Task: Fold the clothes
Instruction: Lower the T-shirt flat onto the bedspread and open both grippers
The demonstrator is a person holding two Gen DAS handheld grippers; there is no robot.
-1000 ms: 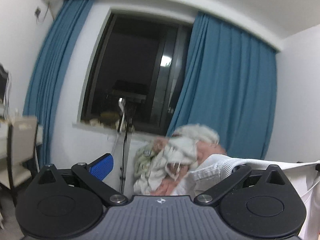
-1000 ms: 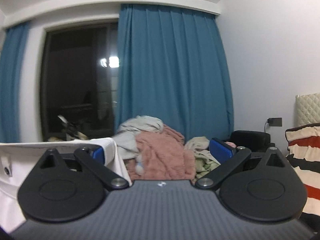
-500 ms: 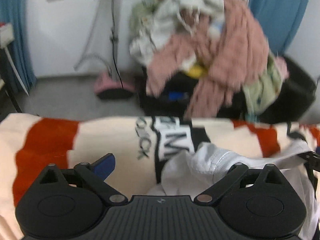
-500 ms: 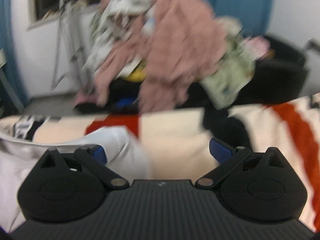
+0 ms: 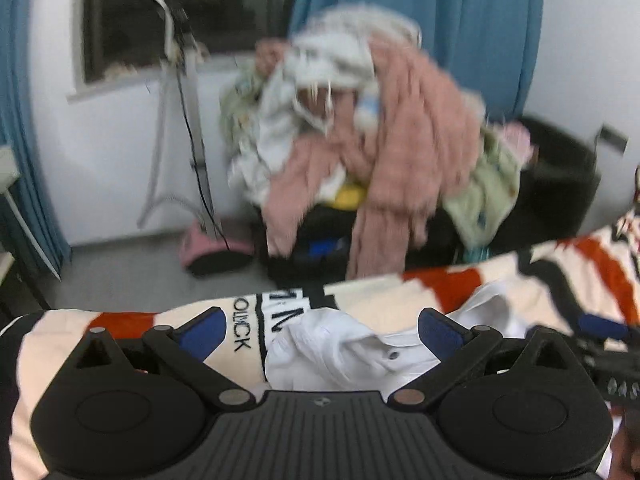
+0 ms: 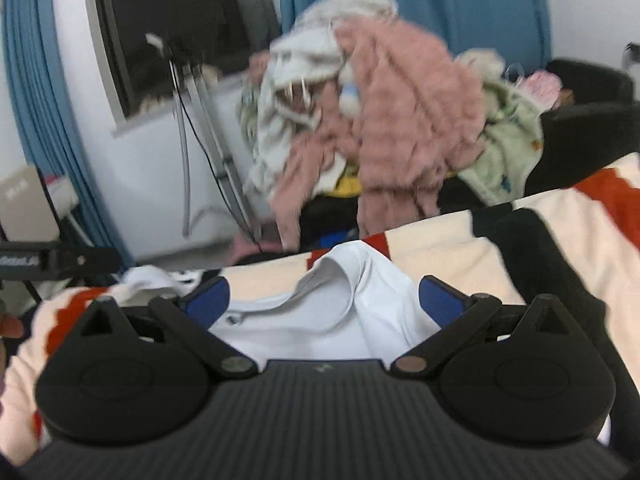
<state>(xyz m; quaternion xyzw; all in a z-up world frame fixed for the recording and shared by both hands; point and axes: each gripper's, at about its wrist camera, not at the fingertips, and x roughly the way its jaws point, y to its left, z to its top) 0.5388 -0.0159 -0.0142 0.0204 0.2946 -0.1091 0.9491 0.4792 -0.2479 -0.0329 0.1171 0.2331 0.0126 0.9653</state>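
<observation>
A white collared shirt (image 5: 344, 356) lies crumpled on a cream, red and black striped blanket (image 5: 400, 292). My left gripper (image 5: 320, 330) is open just above the shirt, its blue pads on either side of the buttoned placket. In the right wrist view the shirt (image 6: 320, 320) lies with its collar up between the open fingers of my right gripper (image 6: 324, 296). Neither gripper holds cloth. The right gripper also shows at the right edge of the left wrist view (image 5: 608, 340).
A heap of pink, white and pale green clothes (image 5: 380, 120) is piled on a dark chair beyond the blanket's far edge. A garment steamer stand (image 5: 188, 120) stands left of it by the window. Blue curtains (image 5: 440, 20) hang behind. A chair (image 6: 28, 208) stands far left.
Both grippers came down from holding the shirt up in the air to the blanket. The shirt has left both grippers and now lies on the blanket between their open fingers.
</observation>
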